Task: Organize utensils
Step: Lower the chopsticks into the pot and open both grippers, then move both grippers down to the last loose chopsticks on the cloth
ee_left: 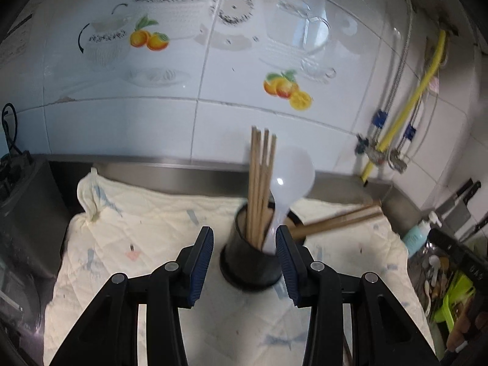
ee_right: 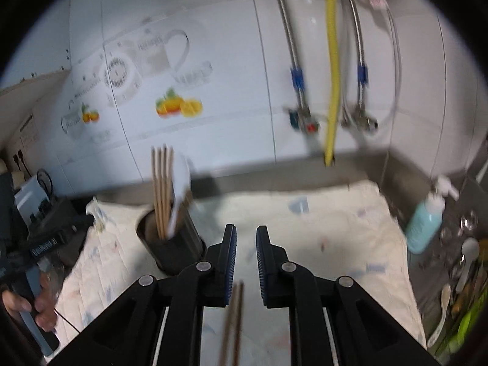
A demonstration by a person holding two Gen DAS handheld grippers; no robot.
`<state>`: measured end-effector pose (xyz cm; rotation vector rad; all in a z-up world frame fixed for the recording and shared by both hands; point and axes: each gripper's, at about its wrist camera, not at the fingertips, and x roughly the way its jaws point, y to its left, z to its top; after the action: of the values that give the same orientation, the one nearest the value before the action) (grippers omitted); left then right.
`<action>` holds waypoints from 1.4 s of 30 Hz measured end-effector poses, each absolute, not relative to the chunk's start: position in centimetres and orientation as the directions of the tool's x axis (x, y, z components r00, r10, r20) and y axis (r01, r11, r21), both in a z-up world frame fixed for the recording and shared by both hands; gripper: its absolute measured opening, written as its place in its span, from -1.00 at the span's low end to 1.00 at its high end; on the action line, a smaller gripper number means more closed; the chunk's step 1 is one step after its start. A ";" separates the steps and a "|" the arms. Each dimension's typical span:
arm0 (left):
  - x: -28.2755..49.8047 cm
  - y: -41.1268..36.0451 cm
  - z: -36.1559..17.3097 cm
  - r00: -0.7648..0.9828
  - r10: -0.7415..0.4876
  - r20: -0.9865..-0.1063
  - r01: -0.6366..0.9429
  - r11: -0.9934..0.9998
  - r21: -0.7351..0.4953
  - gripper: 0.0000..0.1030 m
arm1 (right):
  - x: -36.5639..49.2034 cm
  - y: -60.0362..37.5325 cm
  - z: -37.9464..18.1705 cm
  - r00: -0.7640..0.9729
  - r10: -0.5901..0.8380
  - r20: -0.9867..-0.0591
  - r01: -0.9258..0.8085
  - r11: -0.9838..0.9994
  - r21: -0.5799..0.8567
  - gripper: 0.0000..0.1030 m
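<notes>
Toward the cloth's (ee_left: 152, 213) back edge, our left gripper's (ee_left: 244, 244) parted fingers flank the black holder (ee_left: 248, 262), while our right gripper (ee_right: 246, 244) hangs open, empty.

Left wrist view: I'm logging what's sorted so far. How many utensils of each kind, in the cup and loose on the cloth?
Light chopsticks in the cup: 4
White spoon in the cup: 1
Dark chopsticks on the cloth: 2
Total: 7
</notes>
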<state>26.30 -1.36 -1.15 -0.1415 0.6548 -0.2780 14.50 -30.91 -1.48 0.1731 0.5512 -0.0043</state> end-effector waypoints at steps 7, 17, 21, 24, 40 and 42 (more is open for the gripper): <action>23.7 -2.7 -2.9 0.721 -0.288 -0.630 0.206 0.958 -0.201 -0.11 | 15.8 -31.2 -7.6 0.733 0.178 -0.657 -0.009 0.968 0.253 -0.70; 23.4 -2.9 -5.2 0.677 -0.282 -0.680 0.205 0.959 -0.194 -0.11 | 18.5 -29.9 -12.5 0.628 0.245 -0.739 -0.027 0.956 0.293 -0.70; 23.9 -3.0 -5.7 0.666 -0.286 -0.689 0.207 0.958 -0.198 -0.11 | 19.8 -29.2 -13.9 0.598 0.234 -0.767 -0.031 0.963 0.269 -0.70; 24.3 -3.0 -5.8 0.661 -0.287 -0.694 0.206 0.958 -0.200 -0.11 | 20.6 -29.1 -14.9 0.578 0.226 -0.784 -0.019 0.965 0.263 -0.70; 25.2 -5.6 -7.8 0.605 -0.302 -0.737 0.236 0.952 -0.197 -0.11 | 22.8 -28.1 -16.8 0.537 0.180 -0.824 -0.037 0.981 0.190 -0.73; 25.3 -6.2 -8.2 0.593 -0.310 -0.743 0.241 0.949 -0.204 -0.11 | 22.9 -28.1 -16.8 0.538 0.172 -0.825 -0.044 0.983 0.177 -0.79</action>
<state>25.25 -6.20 -8.16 -0.0847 0.8800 -0.3209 22.94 -28.07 -16.81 0.1409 0.9949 0.1289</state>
